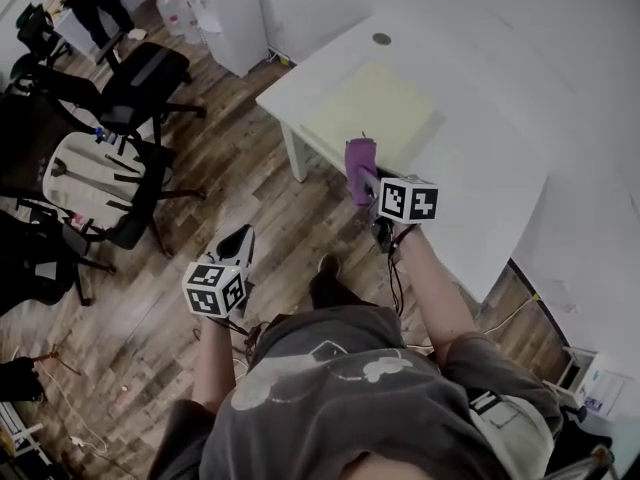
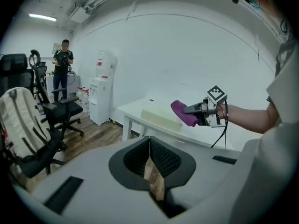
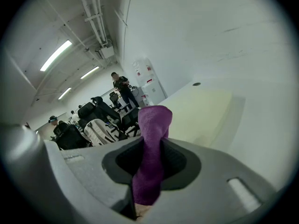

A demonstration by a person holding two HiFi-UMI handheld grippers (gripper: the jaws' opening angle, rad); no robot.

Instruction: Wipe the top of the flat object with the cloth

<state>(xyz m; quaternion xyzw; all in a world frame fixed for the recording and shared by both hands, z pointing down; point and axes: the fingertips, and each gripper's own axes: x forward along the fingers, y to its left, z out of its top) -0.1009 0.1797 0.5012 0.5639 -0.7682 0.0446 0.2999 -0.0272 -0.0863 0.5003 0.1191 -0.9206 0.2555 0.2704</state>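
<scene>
**Purple cloth held at the pad's edge**

The white tabletop (image 1: 480, 168) carries a pale yellow flat pad (image 1: 375, 113) near its corner. The right claw (image 1: 366, 180) is clamped on a purple cloth (image 1: 358, 154), which sticks out past its jaws at the pad's near edge. I cannot tell whether cloth and pad touch. The left claw (image 1: 238, 240) hangs over the wooden floor (image 1: 240, 168), jaws pressed together with nothing between them.

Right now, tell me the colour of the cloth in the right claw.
Purple. The cloth shows best in the right gripper view.
</scene>
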